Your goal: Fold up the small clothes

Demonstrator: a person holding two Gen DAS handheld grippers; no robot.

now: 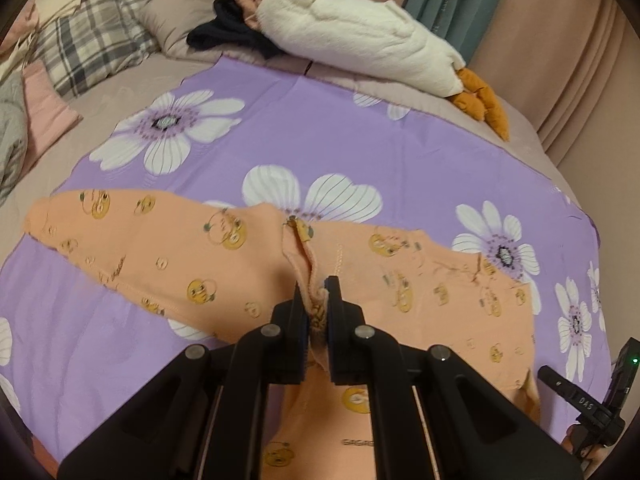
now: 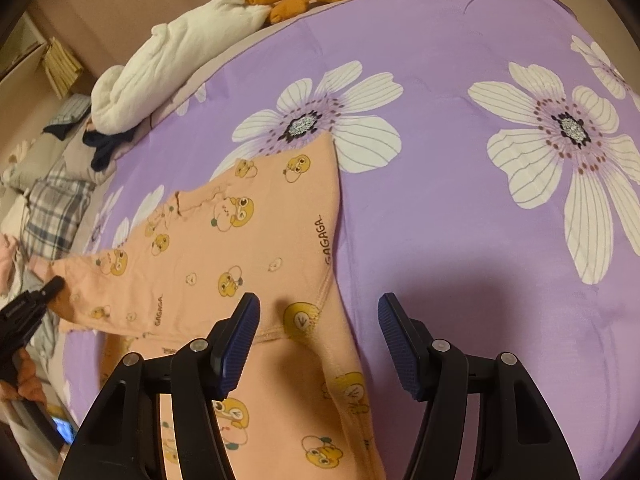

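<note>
A small peach garment (image 1: 192, 256) with yellow cartoon prints lies spread on a purple flowered sheet (image 1: 320, 128). My left gripper (image 1: 317, 292) is shut on a bunched fold of the garment near its middle seam. In the right wrist view the same garment (image 2: 248, 248) lies flat, with a folded corner toward the large flower. My right gripper (image 2: 318, 312) is open and empty, its jaws wide apart just above the garment's hem. The right gripper's body (image 1: 588, 396) shows at the lower right of the left wrist view, and the left gripper (image 2: 28, 312) shows at the left edge of the right wrist view.
A white plush goose (image 1: 360, 36) with orange feet (image 1: 484, 104) lies along the far edge of the sheet. Dark clothing (image 1: 232, 32), plaid pillows (image 1: 88, 40) and pink cloth (image 1: 44, 108) sit at the far left. Curtains (image 1: 568, 40) hang behind.
</note>
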